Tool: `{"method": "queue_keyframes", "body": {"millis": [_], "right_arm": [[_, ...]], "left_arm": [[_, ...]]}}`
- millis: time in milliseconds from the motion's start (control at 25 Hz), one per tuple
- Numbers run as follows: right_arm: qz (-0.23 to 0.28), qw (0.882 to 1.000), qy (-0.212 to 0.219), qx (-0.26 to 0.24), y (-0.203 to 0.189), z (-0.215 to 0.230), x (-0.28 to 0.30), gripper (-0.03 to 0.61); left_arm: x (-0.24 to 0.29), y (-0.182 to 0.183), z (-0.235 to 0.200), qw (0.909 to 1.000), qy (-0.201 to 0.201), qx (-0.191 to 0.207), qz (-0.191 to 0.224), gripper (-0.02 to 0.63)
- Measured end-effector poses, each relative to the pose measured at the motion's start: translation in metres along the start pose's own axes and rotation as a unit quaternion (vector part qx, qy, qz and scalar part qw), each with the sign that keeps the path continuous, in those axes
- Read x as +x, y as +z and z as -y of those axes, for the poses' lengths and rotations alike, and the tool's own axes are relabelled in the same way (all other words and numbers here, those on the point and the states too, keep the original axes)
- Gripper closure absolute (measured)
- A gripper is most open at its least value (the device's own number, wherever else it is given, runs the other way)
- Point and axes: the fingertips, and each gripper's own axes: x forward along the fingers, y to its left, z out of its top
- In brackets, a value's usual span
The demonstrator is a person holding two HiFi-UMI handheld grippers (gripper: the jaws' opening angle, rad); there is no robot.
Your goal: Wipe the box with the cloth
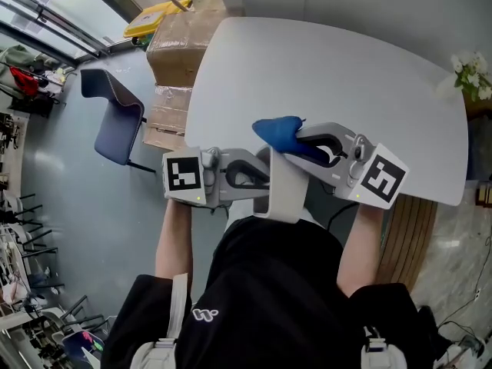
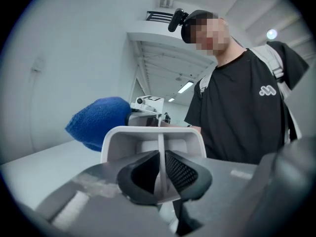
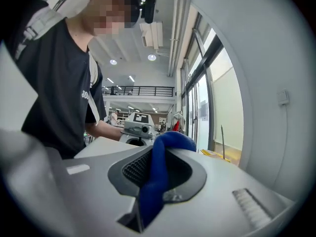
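Observation:
A white open box (image 1: 284, 191) is held up over the near edge of the white table (image 1: 346, 68). My left gripper (image 1: 265, 177) is shut on one thin wall of the box (image 2: 153, 139), and in the left gripper view that wall runs straight between the dark pads of the gripper (image 2: 160, 169). The blue cloth (image 1: 280, 133) is bunched in my right gripper (image 1: 296, 146), which is shut on it, and it sits at the box's far top edge. In the right gripper view the cloth (image 3: 165, 149) fills that gripper (image 3: 155, 169). The blue cloth (image 2: 98, 120) bulges just behind the box rim.
Stacked cardboard boxes (image 1: 173, 48) and a blue chair (image 1: 115, 118) stand on the floor left of the table. A yellow object (image 1: 150, 18) lies behind the boxes. White flowers (image 1: 470, 71) sit at the table's right edge. The person's torso is close under both grippers.

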Motion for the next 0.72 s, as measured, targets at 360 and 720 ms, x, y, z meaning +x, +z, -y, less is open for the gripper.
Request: {"method": "queue_keyframes", "body": {"millis": [360, 720], "right_arm": [[0.088, 0.993, 0.049, 0.055, -0.002, 0.006, -0.006, 0.525], [0.121, 0.987, 0.050, 0.097, -0.011, 0.008, -0.006, 0.525]], "left_arm": [[-0.012, 0.049, 0.022, 0.9940, -0.044, 0.044, 0.090, 0.571], [-0.044, 0.092, 0.006, 0.9724, -0.004, 0.050, 0.228, 0.571]]}}
